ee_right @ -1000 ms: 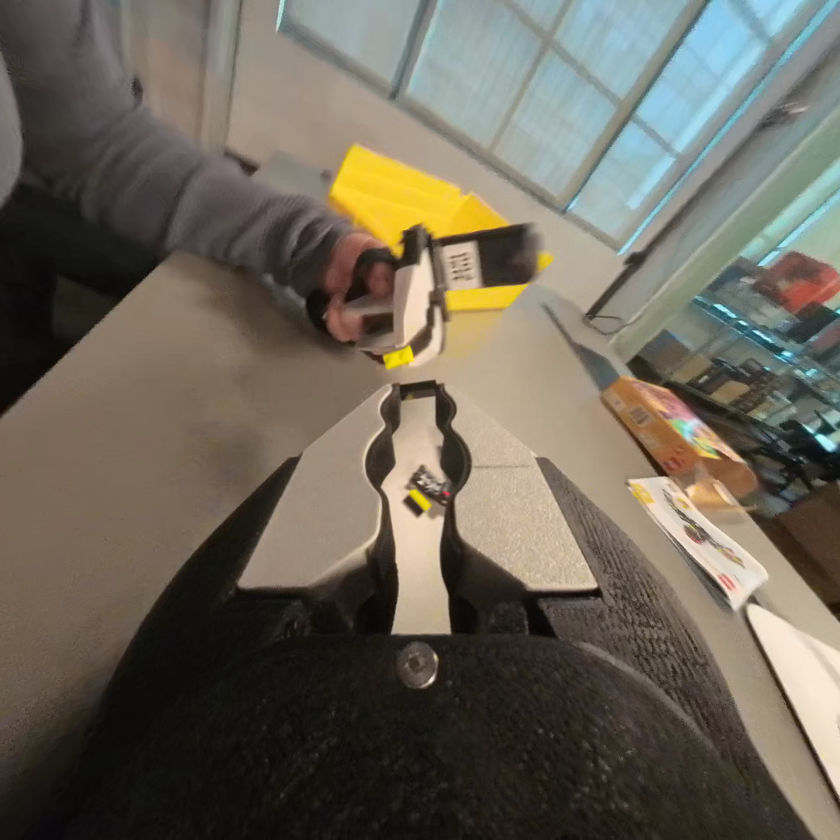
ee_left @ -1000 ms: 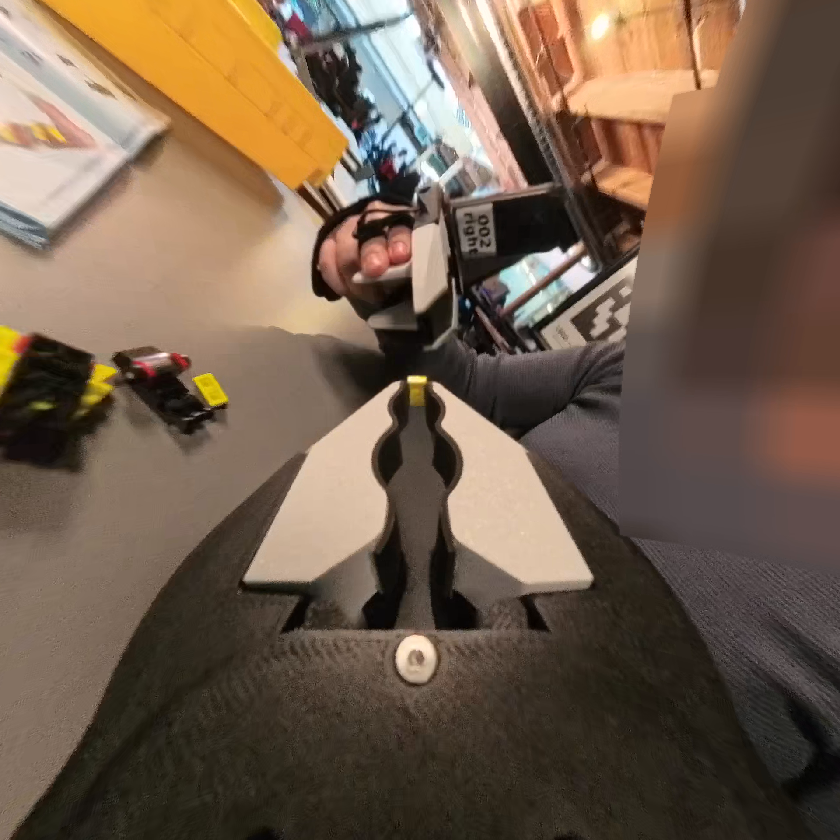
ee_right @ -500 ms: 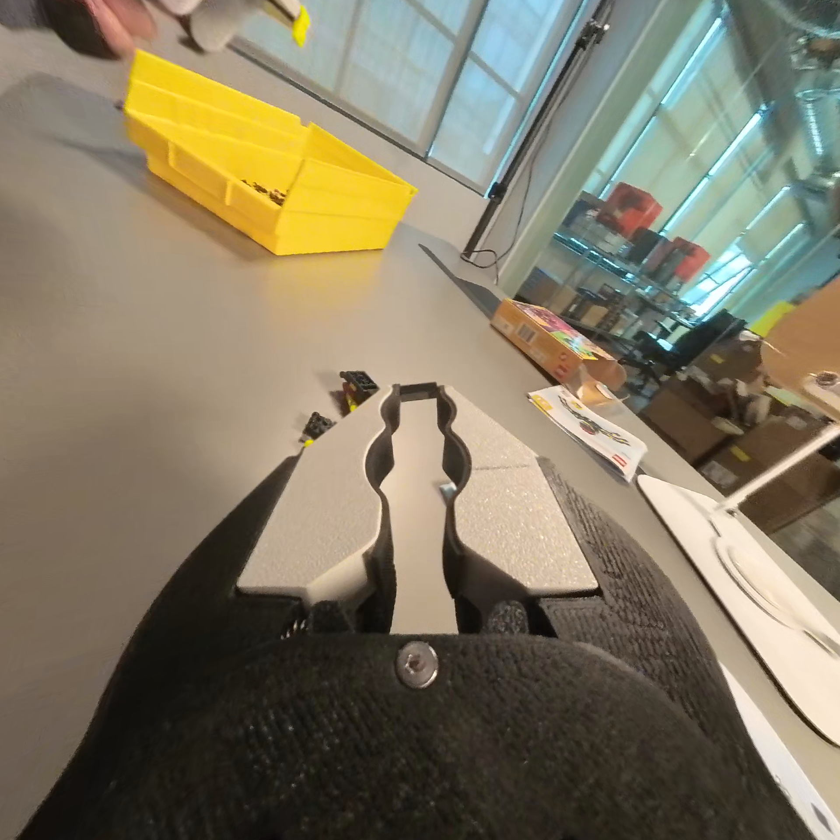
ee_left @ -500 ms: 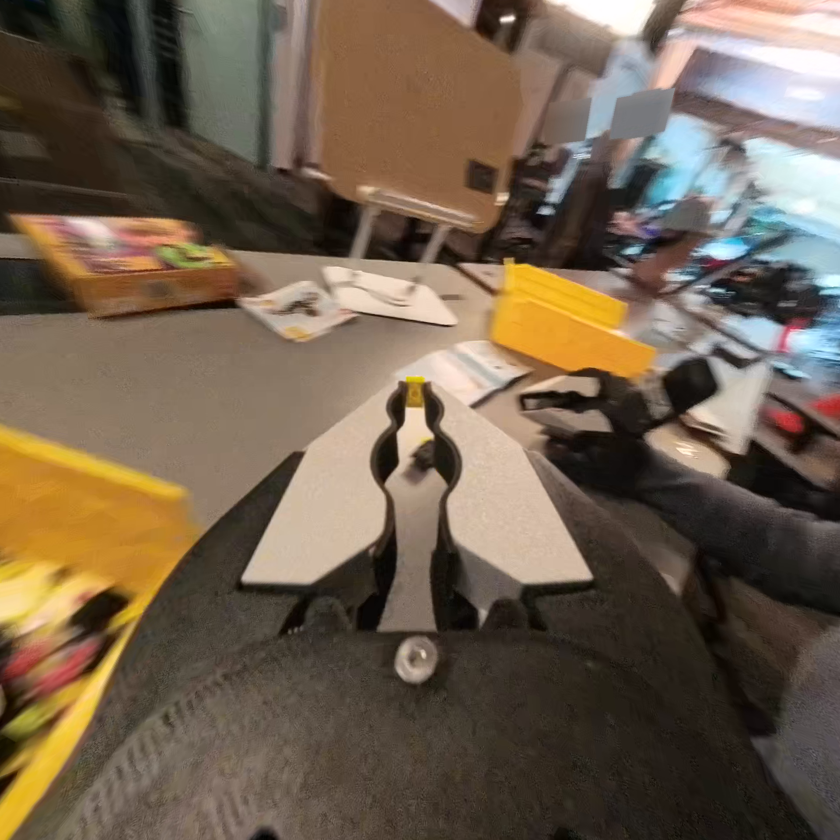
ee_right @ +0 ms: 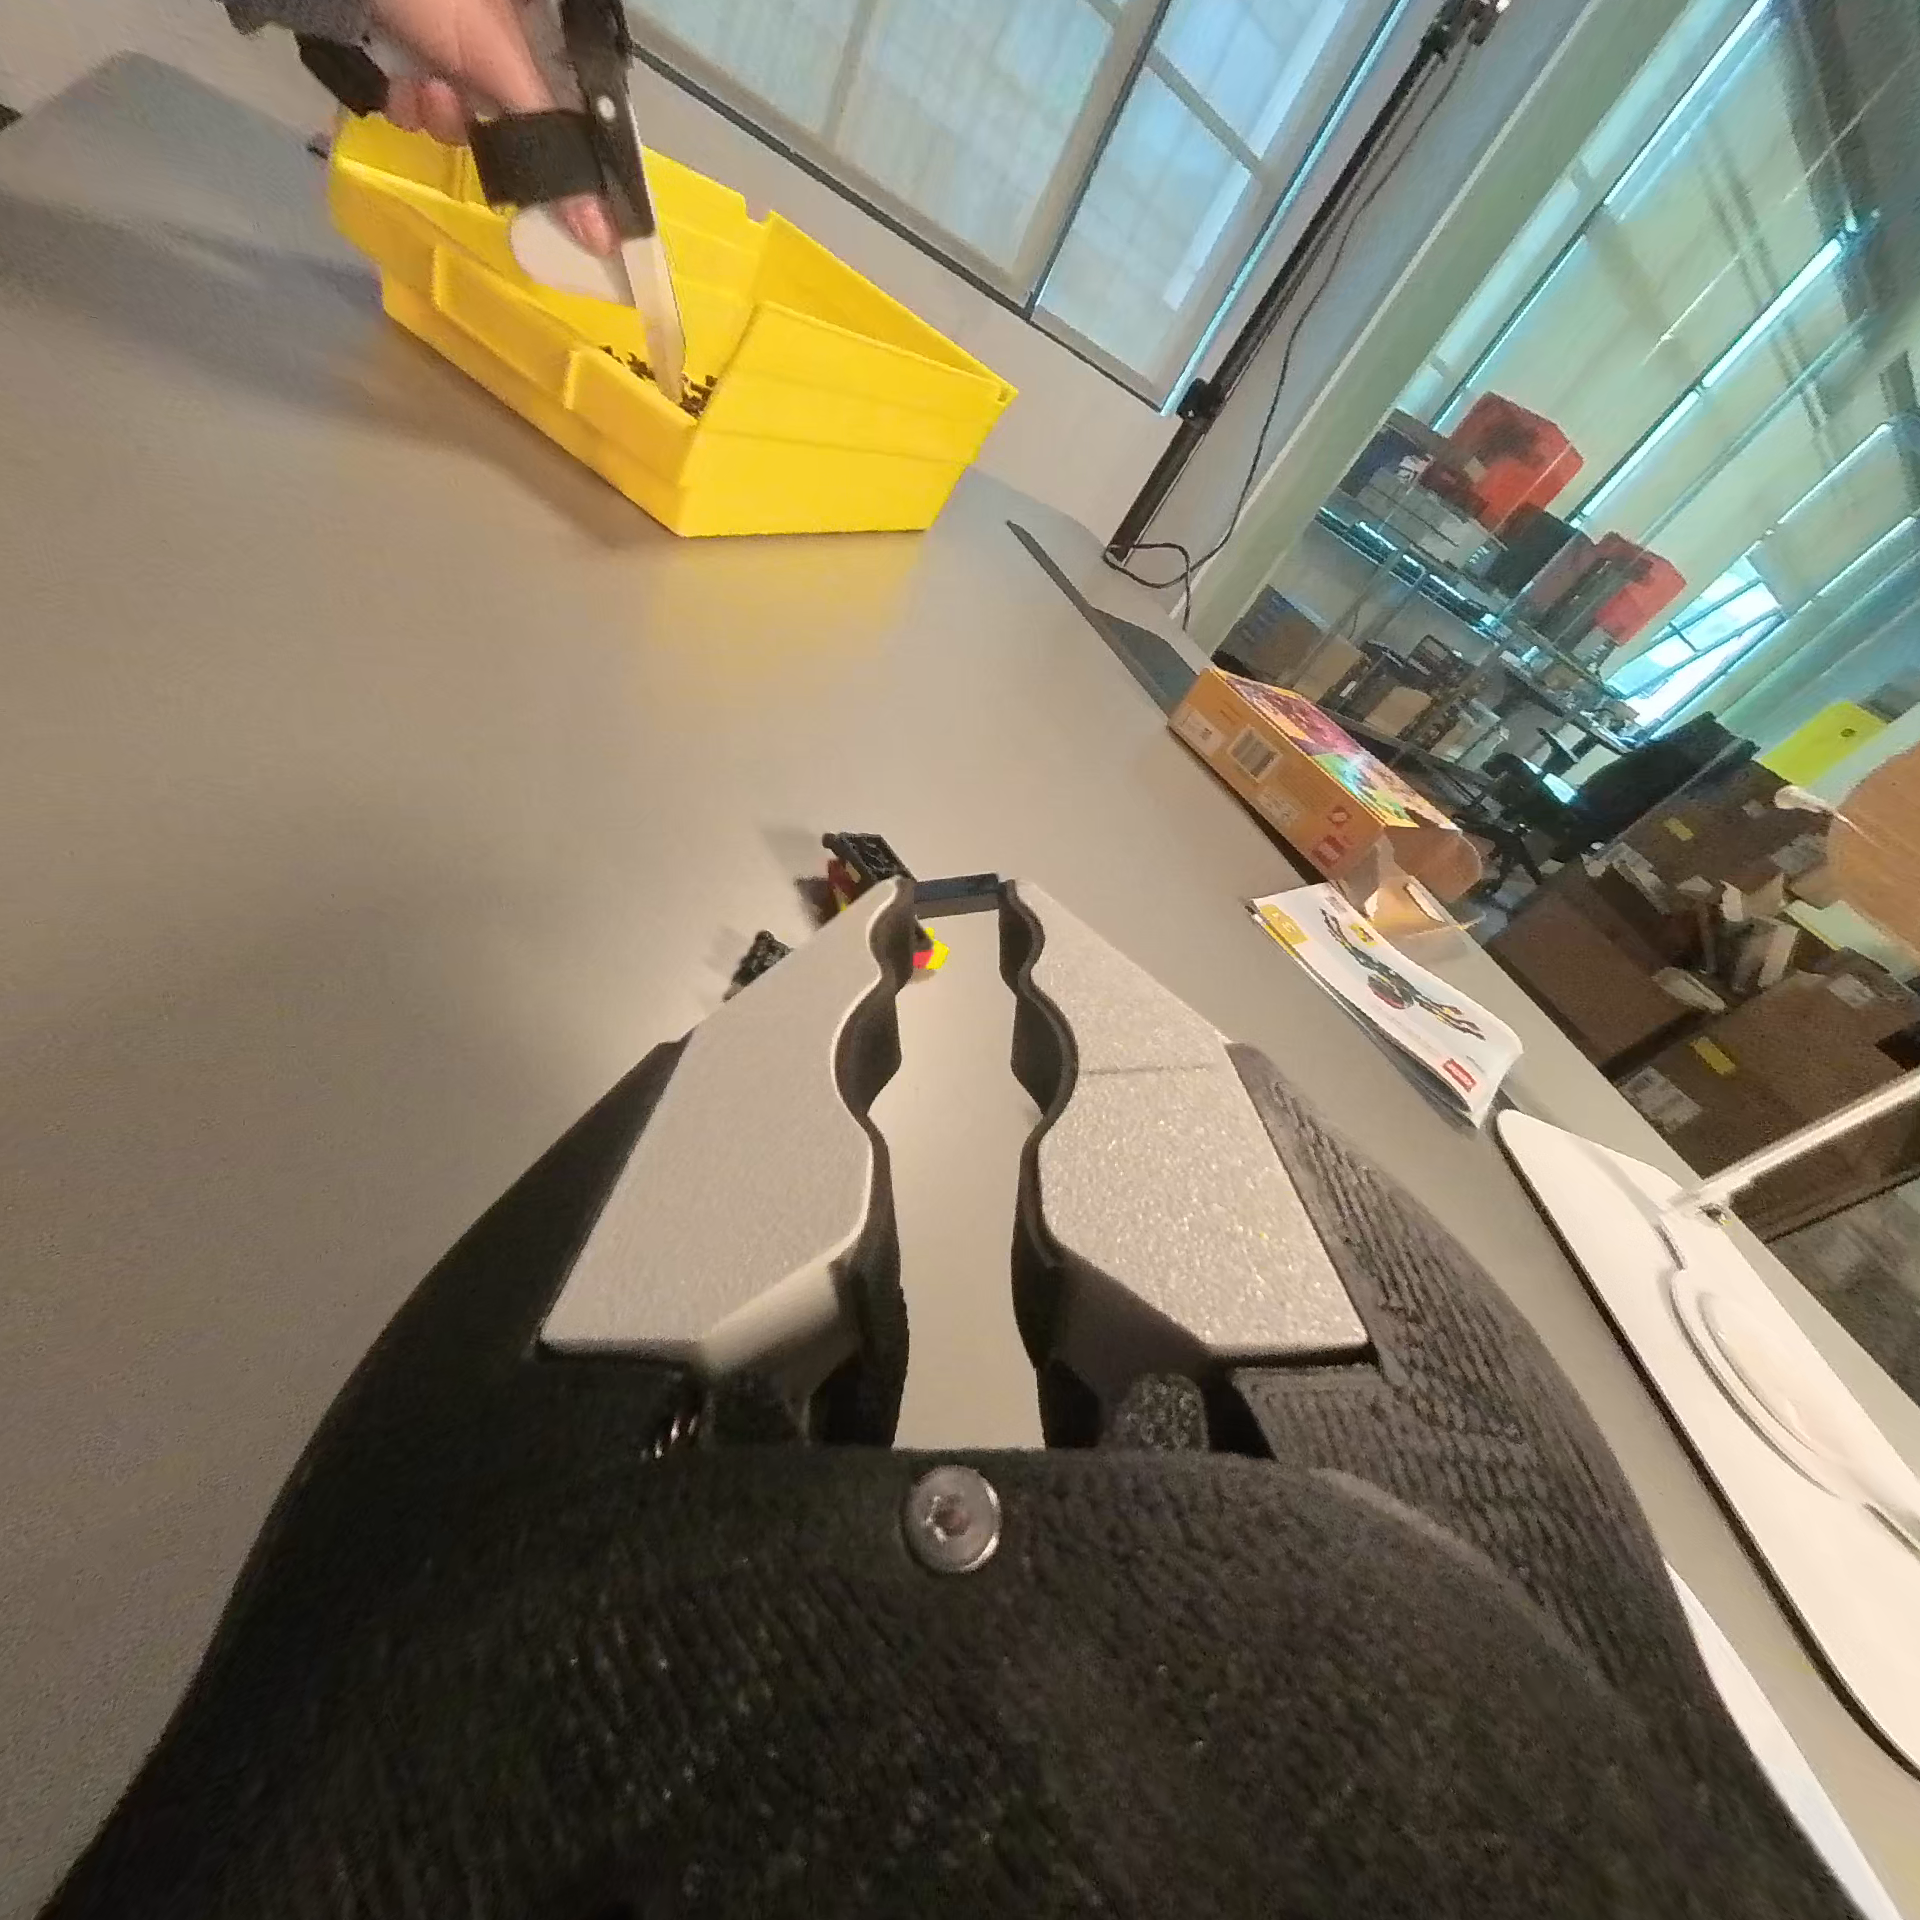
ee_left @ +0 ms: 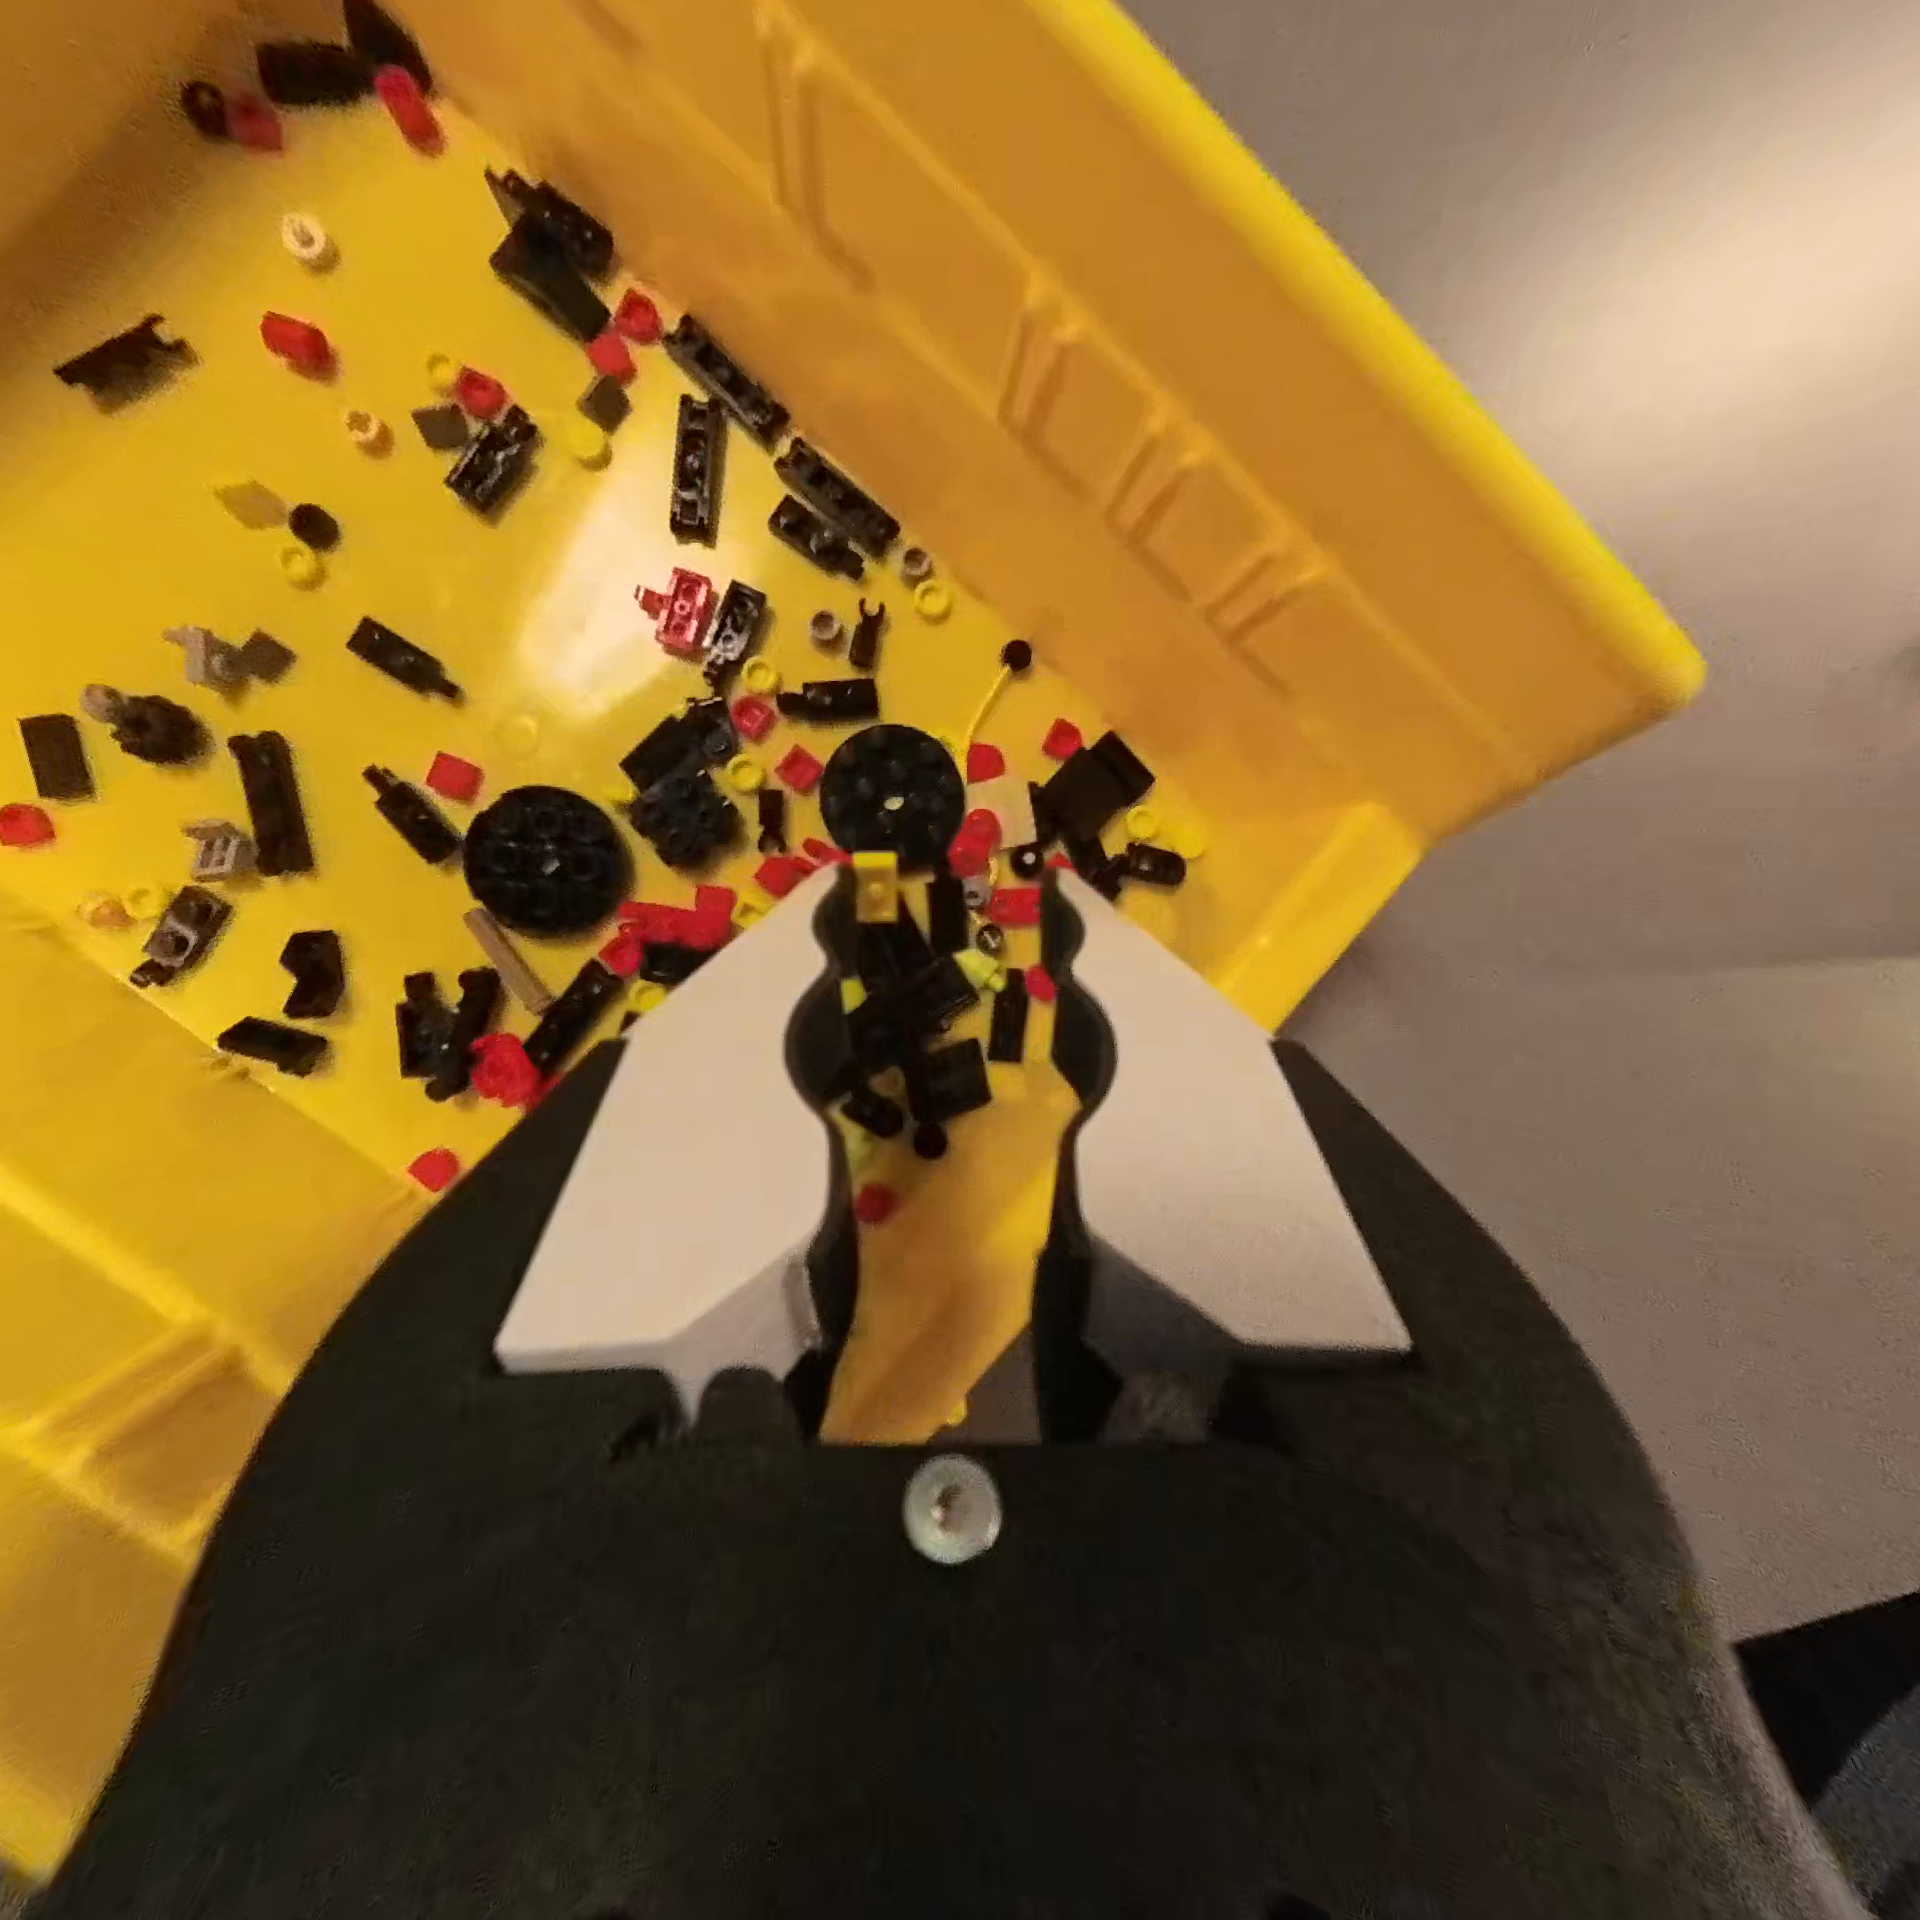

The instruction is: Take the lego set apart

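Observation:
My left gripper [ee_left: 945, 894] hangs over the yellow bin [ee_left: 1143, 436], which holds several loose black, red and yellow lego pieces. Its jaws stand apart. A small yellow plate [ee_left: 878, 891] sits at the left fingertip, clear of the right one. In the right wrist view the left gripper [ee_right: 670, 379] dips into the bin [ee_right: 810, 447]. My right gripper [ee_right: 956, 896] is low over the table, shut on a dark flat lego piece [ee_right: 961, 891]. The rest of the black lego set [ee_right: 862, 862] lies on the table just beyond its left fingertip, with small loose pieces [ee_right: 764, 951] beside it.
On the grey table [ee_right: 416, 727] to the right lie an orange box [ee_right: 1309, 790], an instruction booklet [ee_right: 1382, 987] and a white board [ee_right: 1714, 1351]. A black stand pole [ee_right: 1247, 343] rises past the table's far edge. A person's hand [ee_right: 457, 73] holds the left gripper.
My left gripper swung from in front of the person to above the bin and opened off the yellow plate. My right gripper dropped low towards the lego set, still holding the dark piece.

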`<act>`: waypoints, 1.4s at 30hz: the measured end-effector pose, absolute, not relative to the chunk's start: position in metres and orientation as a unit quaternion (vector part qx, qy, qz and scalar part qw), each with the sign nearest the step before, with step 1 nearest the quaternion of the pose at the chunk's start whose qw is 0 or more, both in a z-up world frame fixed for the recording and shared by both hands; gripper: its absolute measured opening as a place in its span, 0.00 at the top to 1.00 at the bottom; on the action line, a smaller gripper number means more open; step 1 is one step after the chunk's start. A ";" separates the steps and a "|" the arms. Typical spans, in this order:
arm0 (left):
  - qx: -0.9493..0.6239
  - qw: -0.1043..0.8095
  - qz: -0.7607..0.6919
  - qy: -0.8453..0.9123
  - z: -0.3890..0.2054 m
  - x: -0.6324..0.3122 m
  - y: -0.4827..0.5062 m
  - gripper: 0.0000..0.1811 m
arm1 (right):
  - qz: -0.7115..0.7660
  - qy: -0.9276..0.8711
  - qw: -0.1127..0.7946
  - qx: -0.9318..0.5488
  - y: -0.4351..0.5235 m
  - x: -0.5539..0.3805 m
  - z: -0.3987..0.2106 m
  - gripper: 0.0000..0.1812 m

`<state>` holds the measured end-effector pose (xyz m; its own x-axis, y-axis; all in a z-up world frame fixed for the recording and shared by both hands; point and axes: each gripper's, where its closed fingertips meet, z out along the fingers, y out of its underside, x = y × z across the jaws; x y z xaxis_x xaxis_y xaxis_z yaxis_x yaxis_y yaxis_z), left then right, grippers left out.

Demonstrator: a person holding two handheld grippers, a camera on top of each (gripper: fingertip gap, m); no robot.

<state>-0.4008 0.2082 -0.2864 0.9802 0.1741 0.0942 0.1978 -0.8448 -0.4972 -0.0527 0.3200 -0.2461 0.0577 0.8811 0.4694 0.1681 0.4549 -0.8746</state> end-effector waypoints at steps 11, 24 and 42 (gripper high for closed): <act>-0.955 0.183 -0.148 -0.178 -0.296 -0.396 0.195 0.67 | 0.332 -0.615 0.577 -0.422 0.314 -0.056 -0.243 0.92; -0.886 0.347 -0.206 -0.230 -0.240 -0.410 0.237 0.60 | 0.333 -0.613 0.584 -0.415 0.311 -0.057 -0.242 0.93; -0.756 0.398 -0.497 0.148 -0.231 -0.055 0.231 0.83 | 0.266 -0.692 0.640 -0.200 0.219 -0.072 -0.239 0.92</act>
